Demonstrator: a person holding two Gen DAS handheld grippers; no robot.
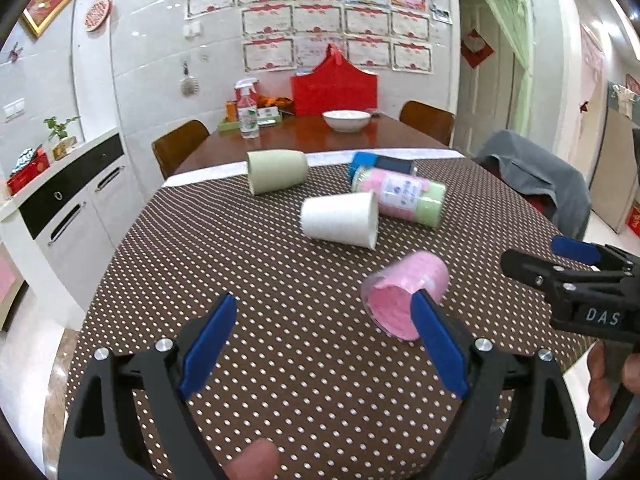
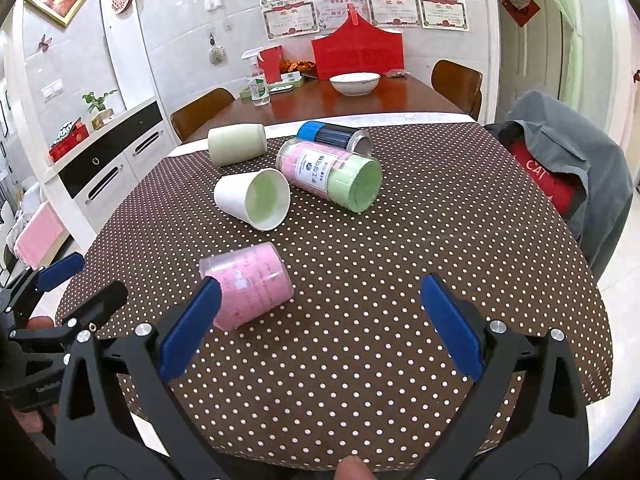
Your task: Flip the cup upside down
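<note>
A white paper cup (image 1: 340,220) lies on its side mid-table, its mouth showing a green inside in the right wrist view (image 2: 256,198). A pale green cup (image 1: 277,170) (image 2: 237,144) lies on its side behind it. A pink tub (image 1: 404,292) (image 2: 250,290) lies on its side nearest the grippers. My left gripper (image 1: 324,312) is open and empty above the near table, its right finger in front of the pink tub. My right gripper (image 2: 320,300) is open and empty; the pink tub lies by its left finger. The right gripper also shows in the left wrist view (image 1: 560,264).
A pink-and-green labelled jar (image 1: 400,196) (image 2: 332,174) and a blue-capped can (image 1: 380,164) (image 2: 334,136) lie behind the white cup. The table carries a brown dotted cloth (image 1: 280,280) (image 2: 400,260). A white bowl (image 1: 346,120), a spray bottle (image 1: 248,112) and a red box (image 1: 334,88) stand at the far end. A chair with grey clothing (image 2: 568,160) stands to the right.
</note>
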